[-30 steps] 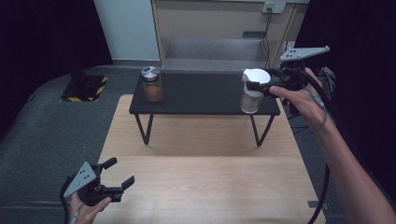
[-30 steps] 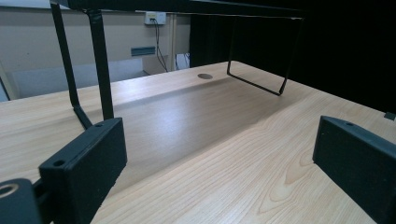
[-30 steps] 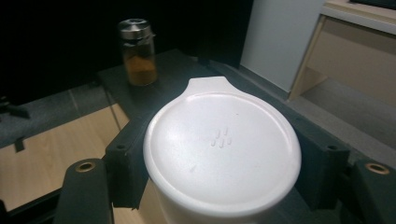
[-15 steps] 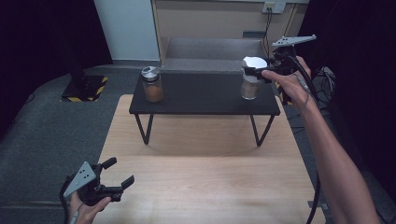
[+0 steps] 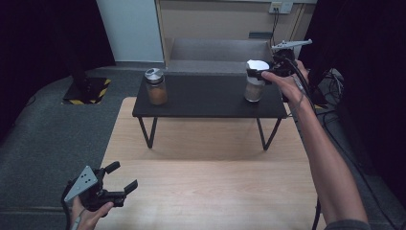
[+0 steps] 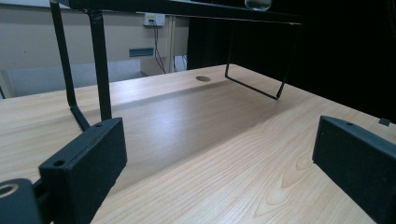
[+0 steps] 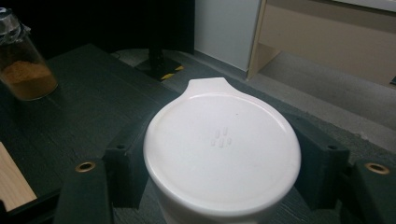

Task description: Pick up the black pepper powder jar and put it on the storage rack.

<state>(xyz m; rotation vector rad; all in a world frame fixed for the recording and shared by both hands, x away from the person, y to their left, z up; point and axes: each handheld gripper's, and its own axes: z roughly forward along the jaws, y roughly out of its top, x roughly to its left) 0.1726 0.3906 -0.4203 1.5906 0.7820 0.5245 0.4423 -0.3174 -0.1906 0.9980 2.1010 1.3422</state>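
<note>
A jar with a white lid (image 5: 253,88) stands at the right end of the low black table (image 5: 206,96). My right gripper (image 5: 259,68) is shut on its lid; in the right gripper view the two black jaws press the white lid (image 7: 222,149) from both sides. A second jar (image 5: 156,88) with a metal cap and orange-brown powder stands at the table's left end, also the jar (image 7: 23,60) at the upper left of the right gripper view. My left gripper (image 5: 123,176) is open and holds nothing, low over the wooden table (image 5: 215,177) near its front left corner.
The black table's wire legs (image 6: 100,65) stand on the wooden top in front of the left gripper. A round cable hole (image 6: 203,78) lies farther off. Grey floor, a yellow-black striped base (image 5: 88,91) and a wall with sockets are behind.
My right gripper and the white-lidded jar have shifted upward in the high view, away from the black table's front edge. The left gripper has stayed still.
</note>
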